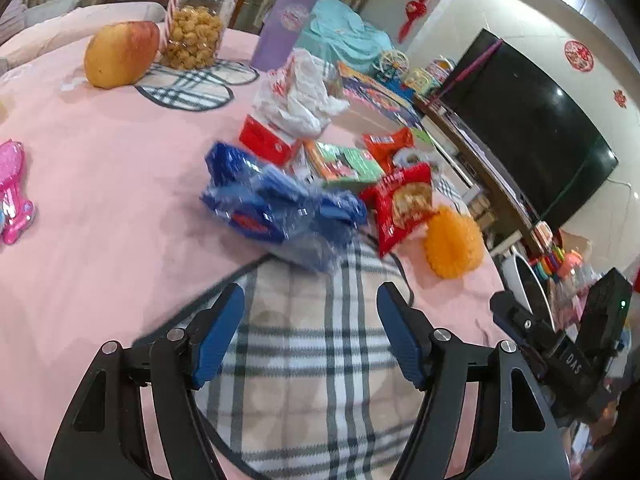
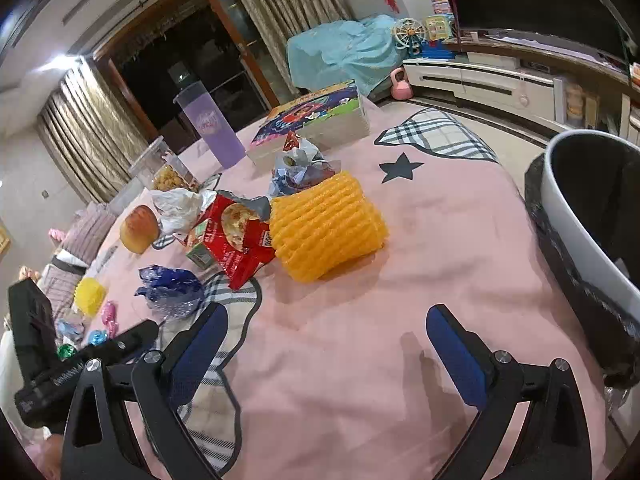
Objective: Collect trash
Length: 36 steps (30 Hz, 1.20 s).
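Here the blue wrapper [image 1: 276,208] is seen crumpled on the pink tablecloth [image 1: 120,168] just ahead of the left gripper [image 1: 310,300], nearer than the right gripper [image 2: 326,324], both spread wide and empty.

red snack bags [image 1: 404,204]: 2 | blue wrapper [image 1: 276,208]: 1 | white plastic bag [image 1: 300,96]: 1 | orange foam net [image 2: 326,226]: 1 | apple [image 1: 122,54]: 1 | popcorn jar [image 1: 198,20]: 1 | purple tumbler [image 2: 216,128]: 1 | bin [image 2: 592,216]: 1

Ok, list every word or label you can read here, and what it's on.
"DAS": on the black body of the right gripper, seen upside down from the left wrist.
Red snack bag: print too blurred.
Blue wrapper: blurred.
Purple tumbler: emblem unreadable.
Colourful box: too small.
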Tool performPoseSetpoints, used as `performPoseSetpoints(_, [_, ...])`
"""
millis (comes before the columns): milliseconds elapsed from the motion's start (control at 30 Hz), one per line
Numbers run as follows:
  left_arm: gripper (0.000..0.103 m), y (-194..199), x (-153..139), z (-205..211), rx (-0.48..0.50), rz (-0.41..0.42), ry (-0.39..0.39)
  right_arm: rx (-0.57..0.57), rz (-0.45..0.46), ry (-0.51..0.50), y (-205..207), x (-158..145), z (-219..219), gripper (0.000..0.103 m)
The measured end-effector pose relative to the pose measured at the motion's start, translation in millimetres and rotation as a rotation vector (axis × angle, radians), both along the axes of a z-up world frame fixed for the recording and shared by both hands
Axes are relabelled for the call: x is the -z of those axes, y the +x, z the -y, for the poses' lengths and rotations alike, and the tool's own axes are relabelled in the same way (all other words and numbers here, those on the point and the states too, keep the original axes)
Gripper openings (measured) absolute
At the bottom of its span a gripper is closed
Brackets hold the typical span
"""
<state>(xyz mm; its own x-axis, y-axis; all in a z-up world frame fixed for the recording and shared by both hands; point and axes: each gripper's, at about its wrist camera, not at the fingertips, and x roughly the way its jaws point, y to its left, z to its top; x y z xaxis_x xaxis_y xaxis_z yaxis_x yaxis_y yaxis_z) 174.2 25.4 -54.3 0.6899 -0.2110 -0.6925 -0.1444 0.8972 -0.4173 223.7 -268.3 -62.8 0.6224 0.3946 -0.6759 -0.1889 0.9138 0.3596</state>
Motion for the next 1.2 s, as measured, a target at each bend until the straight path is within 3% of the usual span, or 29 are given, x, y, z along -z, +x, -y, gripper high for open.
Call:
performPoseSetpoints(367, [0.072,21.6,9.5,-6.6,-0.069,-0.001,-0.004,-0.031,0.022,-0.072,34.9,2.6,-16.3,0.100])
performPoseSetpoints(400, [0.068,22.7,10.0,-7.0,-0.067,0.002,-0.005,-0.033,0.026,-0.084,37.2,3.0,-17.7,0.100])
performPoseSetpoints(467, [0.052,23.8,11.1,-6.5,-0.048,0.010,-0.009,-0.040,0.029,-0.109,43.1,4.4,-21.5,0.099])
performPoseSetpoints(500, [0.038,24.6,12.0,-5.4,-0.036,0.009,-0.012,-0.043,0.029,-0.118,45.1,5.6,-23.1,0.097])
performPoseSetpoints(533, [0.017,25.8,13.5,-4.5,-0.017,0.006,-0.021,-0.040,0.033,-0.125,45.2,6.4,-23.9,0.088])
performPoseSetpoints(567, [0.012,26.6,14.8,-3.7,-0.002,0.003,-0.027,-0.036,0.037,-0.131,45.1,7.3,-24.1,0.073])
performPoseSetpoints(600, [0.011,25.7,15.0,-2.8,0.004,0.004,-0.026,-0.039,0.031,-0.131,45.1,8.7,-24.3,0.066])
performPoseSetpoints(800, [0.007,11.2,7.3,1.2,0.031,0.044,0.008,-0.029,0.039,-0.093,31.4,6.7,-13.4,0.050])
performPoseSetpoints(867, [0.007,6.0,5.1,5.1,0.050,0.052,0.016,-0.021,0.038,-0.073,25.1,4.9,-7.3,0.035])
performPoseSetpoints(967, [0.007,-3.1,1.6,13.6,0.083,0.065,0.033,-0.015,0.030,-0.044,16.2,3.7,-0.3,0.024])
performPoseSetpoints(1133, [0.007,-16.0,-4.2,24.5,0.124,0.087,0.050,0.002,0.024,-0.036,8.0,3.9,5.5,0.026])
performPoseSetpoints(1200, [0.007,-18.4,-5.3,26.8,0.132,0.090,0.049,0.002,0.004,-0.015,9.6,4.7,6.3,0.046])
